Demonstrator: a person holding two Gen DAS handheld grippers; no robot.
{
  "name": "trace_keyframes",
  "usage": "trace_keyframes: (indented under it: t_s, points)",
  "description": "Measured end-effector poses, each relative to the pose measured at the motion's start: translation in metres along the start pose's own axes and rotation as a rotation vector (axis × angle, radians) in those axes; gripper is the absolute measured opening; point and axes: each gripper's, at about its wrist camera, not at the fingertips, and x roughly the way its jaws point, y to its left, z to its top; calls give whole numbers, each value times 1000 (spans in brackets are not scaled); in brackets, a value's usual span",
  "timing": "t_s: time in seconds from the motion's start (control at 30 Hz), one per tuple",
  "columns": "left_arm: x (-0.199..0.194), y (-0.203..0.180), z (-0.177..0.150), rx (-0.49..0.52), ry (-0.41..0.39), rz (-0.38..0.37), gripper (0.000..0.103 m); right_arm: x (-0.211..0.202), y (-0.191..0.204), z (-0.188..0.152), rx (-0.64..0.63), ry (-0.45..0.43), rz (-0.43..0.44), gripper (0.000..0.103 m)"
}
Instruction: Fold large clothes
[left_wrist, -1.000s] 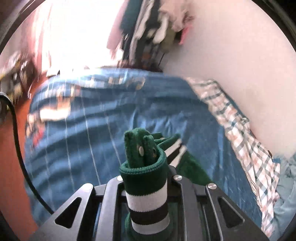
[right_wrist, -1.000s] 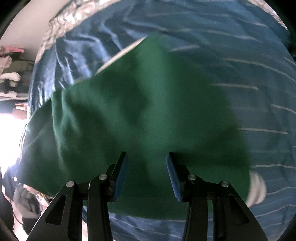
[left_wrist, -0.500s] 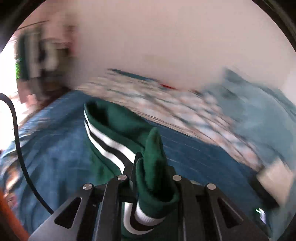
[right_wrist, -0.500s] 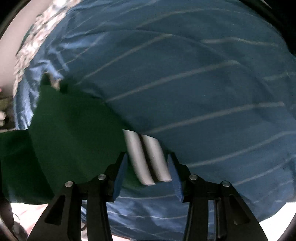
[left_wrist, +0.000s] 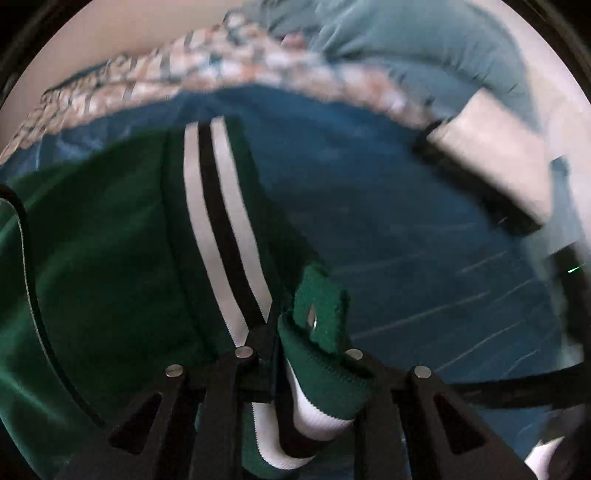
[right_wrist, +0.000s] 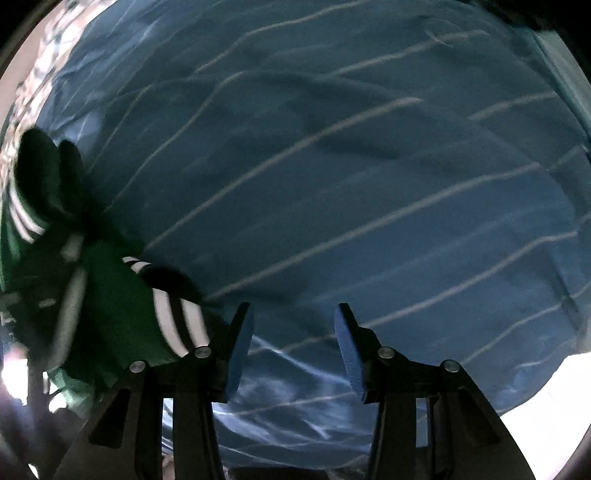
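Left gripper (left_wrist: 295, 354) clamped tight on the ribbed cuff (left_wrist: 325, 384) of the green jacket (left_wrist: 110, 266) — a green snap tab sticks up past the fingers. Rest of the jacket, with its white and black stripes, spreads out left over the blue striped bedspread (right_wrist: 369, 166). Right gripper (right_wrist: 293, 347) has its jaws apart, nothing between the blue pads (right_wrist: 240, 350) — only bedspread below. Jacket sits off to its left. A checkered cloth (left_wrist: 258, 70) lies along the bed's far edge.

Green garment (left_wrist: 103, 266), white-and-black striped ribbed trim, snap tab; bunched on blue striped bedspread (right_wrist: 369, 184), at 9 o'clock in right wrist view.
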Motion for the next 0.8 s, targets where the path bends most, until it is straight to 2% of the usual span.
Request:
trace_keyframes:
  t_s: [0.13,0.2,0.23,0.3,0.33,0.37,0.4,0.5,0.57,0.63,0.7,0.73,0.77,0.8]
  points:
    - [-16,-5,6,3,37,43,17,-9,-9,1,-9,14,34,48]
    - [-23,-10,5,13,49,69,21,-13,-1,5,-34,37,70,53]
    - [-30,-12,7,16,58,63,30,-14,1,5,-45,45,84,55]
    - [-50,-9,9,-19,63,-32,48,-20,7,5,-84,52,131,58]
    - [-57,-5,7,-38,65,-56,68,-25,15,5,-112,44,150,58]
    - [-64,-2,3,-55,62,-67,81,-29,15,8,-127,39,159,60]
    - [-76,4,3,-82,54,-76,82,-36,22,8,-154,27,186,60]
    - [-94,30,-2,-154,65,-10,82,-45,49,3,-186,3,252,61]
    - [-109,64,-12,-217,73,86,82,-49,67,8,-201,-3,331,61]
    - [-122,109,-30,-278,81,257,82,-50,82,8,-224,12,419,61]
    - [-130,153,-52,-342,88,425,82,-43,104,5,-256,35,465,61]
    - [-132,169,-62,-367,90,479,82,-38,113,5,-268,43,476,61]
    - [-132,198,-80,-419,110,575,82,-33,127,2,-290,59,493,61]
    - [-130,212,-92,-446,128,618,82,-29,138,0,-307,68,505,61]
